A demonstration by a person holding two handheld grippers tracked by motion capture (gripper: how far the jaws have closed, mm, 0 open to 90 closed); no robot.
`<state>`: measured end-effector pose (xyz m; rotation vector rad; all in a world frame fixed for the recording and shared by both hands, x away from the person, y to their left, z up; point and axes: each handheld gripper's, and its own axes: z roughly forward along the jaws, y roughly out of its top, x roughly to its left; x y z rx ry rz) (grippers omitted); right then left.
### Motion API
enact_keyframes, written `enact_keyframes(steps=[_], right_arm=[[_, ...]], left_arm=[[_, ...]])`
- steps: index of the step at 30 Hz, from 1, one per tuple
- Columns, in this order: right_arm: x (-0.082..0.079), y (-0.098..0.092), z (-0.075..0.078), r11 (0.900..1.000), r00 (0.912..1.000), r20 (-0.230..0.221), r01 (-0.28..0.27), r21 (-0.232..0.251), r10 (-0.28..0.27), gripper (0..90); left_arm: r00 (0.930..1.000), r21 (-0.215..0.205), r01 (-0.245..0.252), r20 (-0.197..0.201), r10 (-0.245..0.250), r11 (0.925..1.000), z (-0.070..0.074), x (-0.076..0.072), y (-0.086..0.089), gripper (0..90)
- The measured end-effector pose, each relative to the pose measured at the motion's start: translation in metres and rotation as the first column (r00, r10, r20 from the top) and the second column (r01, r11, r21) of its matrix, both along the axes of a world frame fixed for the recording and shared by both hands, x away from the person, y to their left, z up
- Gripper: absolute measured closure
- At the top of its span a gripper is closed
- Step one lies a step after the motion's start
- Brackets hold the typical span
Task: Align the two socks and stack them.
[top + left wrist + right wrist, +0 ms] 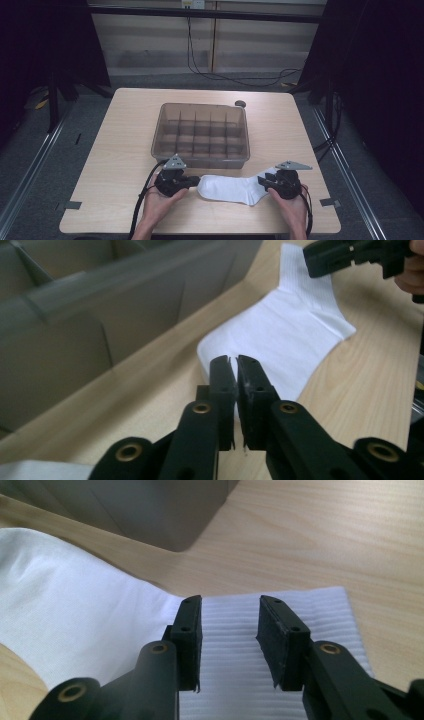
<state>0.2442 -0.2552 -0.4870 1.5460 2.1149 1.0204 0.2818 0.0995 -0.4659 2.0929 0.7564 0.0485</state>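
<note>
A white sock lies flat on the wooden table between two hand-held grippers, just in front of a divided bin.

At the left, the person's left hand (159, 202) holds the left gripper (235, 365), whose jaws are pressed together at the toe edge of the white sock (232, 189); whether any fabric is pinched between them cannot be told. The sock stretches sideways across the near part of the table (125, 135), toe to the left and ribbed cuff to the right. Behind it, close by, sits the translucent grey compartment bin (201, 134), its cells divided by thin walls. At the right, the right hand (295, 207) holds the right gripper (231, 605) with its jaws spread apart, poised over the ribbed cuff (235, 645). A small dark round object (240, 104) rests on the table beyond the bin's far right corner.
</note>
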Motion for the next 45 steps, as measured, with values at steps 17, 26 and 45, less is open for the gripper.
enact_keyframes(steps=[17,26,45], right_arm=[[0.002,0.015,-0.006,1.0,0.9998,-0.017,-0.013,-0.012,0.013,53.1],[0.003,0.004,-0.011,1.0,0.9991,-0.033,0.026,-0.005,-0.026,44.6],[-0.001,-0.007,-0.002,0.998,0.999,-0.019,0.04,-0.048,-0.041,32.5]], left_arm=[[0.9991,0.132,0.024,-0.039,-0.019,0.991,-0.029,0.004,-0.022,65.4],[0.9993,0.098,0.025,-0.03,-0.022,0.9948,-0.032,-0.006,-0.016,58.3],[0.9987,0.062,0.044,-0.026,-0.043,0.9971,-0.019,-0.016,-0.01,50.5]])
